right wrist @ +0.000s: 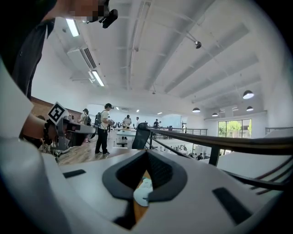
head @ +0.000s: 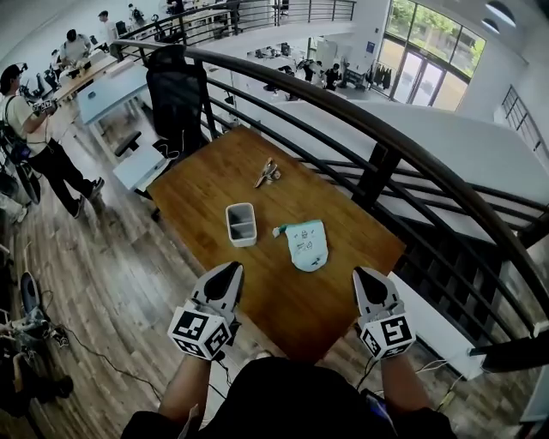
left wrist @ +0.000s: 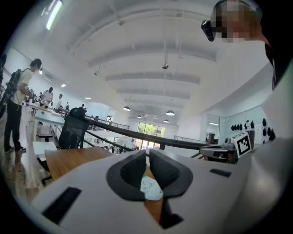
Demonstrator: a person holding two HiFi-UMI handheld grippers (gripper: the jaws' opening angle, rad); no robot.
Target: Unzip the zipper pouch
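We hold the left gripper [head: 228, 273] and the right gripper [head: 369, 278] near us, well apart, both pointing away. Each pair of jaws is closed together on nothing (tips touching), our forearms [head: 182, 387] behind them.

Left gripper [left wrist: 147, 153] jaws together, empty; pale pouch [left wrist: 151, 188] beyond on wooden table [left wrist: 73, 157].

— How does my feed look?
— Bright. Daylight pours through the tall glass windows [head: 425, 56], the long white ceiling strip light [left wrist: 53, 13] glares, and I see fisheye bending at every edge.
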